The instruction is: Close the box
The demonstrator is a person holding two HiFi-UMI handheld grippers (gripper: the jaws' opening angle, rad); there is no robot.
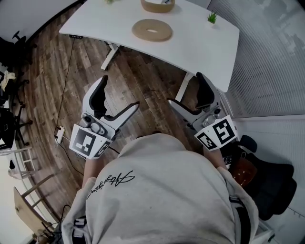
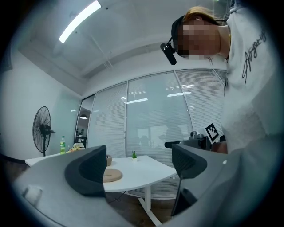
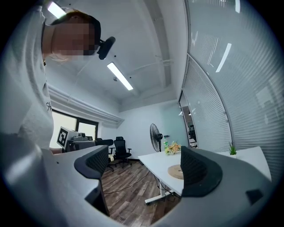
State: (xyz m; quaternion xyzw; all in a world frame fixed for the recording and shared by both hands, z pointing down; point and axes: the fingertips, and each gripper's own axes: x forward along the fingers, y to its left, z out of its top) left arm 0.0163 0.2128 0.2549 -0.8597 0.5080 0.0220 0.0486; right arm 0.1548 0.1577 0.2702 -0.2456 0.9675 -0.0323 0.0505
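On the far edge of the white table (image 1: 200, 43) stands the round wooden box (image 1: 157, 5), cut by the top of the head view, its top open; the flat round lid (image 1: 151, 30) lies on the tabletop just nearer than the box and apart from it; a small green plant (image 1: 212, 18) stands to the right of both.

Nearer than the table, over the wooden floor (image 1: 143, 81), a person (image 1: 162, 190) in a pale sweatshirt holds both tools level and well short of the tabletop. The left gripper (image 1: 118, 99) has its jaws spread wide with nothing between them; its own view shows only the table and the lid beyond, with a standing fan (image 2: 42, 129) at far left. The right gripper (image 1: 187, 94) is just as wide and empty; its view looks past the jaws to the table edge, the fan and some dark office chairs (image 3: 120, 150); neither tool touches box or lid.
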